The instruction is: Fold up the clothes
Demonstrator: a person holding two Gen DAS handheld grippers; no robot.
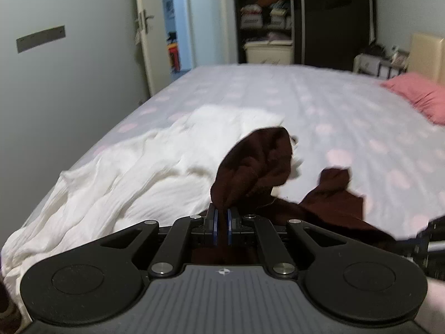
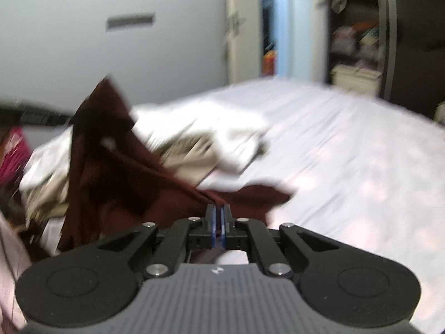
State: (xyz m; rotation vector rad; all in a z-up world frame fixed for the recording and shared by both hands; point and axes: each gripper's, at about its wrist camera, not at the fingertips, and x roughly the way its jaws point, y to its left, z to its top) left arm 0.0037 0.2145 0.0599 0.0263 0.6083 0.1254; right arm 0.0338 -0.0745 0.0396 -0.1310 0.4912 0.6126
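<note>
Two grippers are engaged on one dark maroon garment, and the step in hand reads as the pick-up and spread that precedes the first fold. Nearest the left wrist camera, the left gripper has its jaws closed to a narrow slot, with a bunch of the maroon cloth pinched between the blue pads and standing up above the fingertips. Just right of it the rest of the garment trails low across the near edge of the bed, and a dark piece of hardware at the right border is probably the other tool, though it is too cropped to confirm. In the right wrist view, the right gripper is likewise clamped tight, a taut edge of the maroon garment running from its pads up and to the left toward a raised corner; this view is heavily blurred. Beyond the garment lies a crumpled white cloth on the left half of the bed, and a pink pillow sits far right. Farther still are an open door and a dark wardrobe. The next move calls for drawing the two grips apart until the cloth hangs flat, then laying it on bare sheet to the right of the white cloth, without dragging that cloth along
</note>
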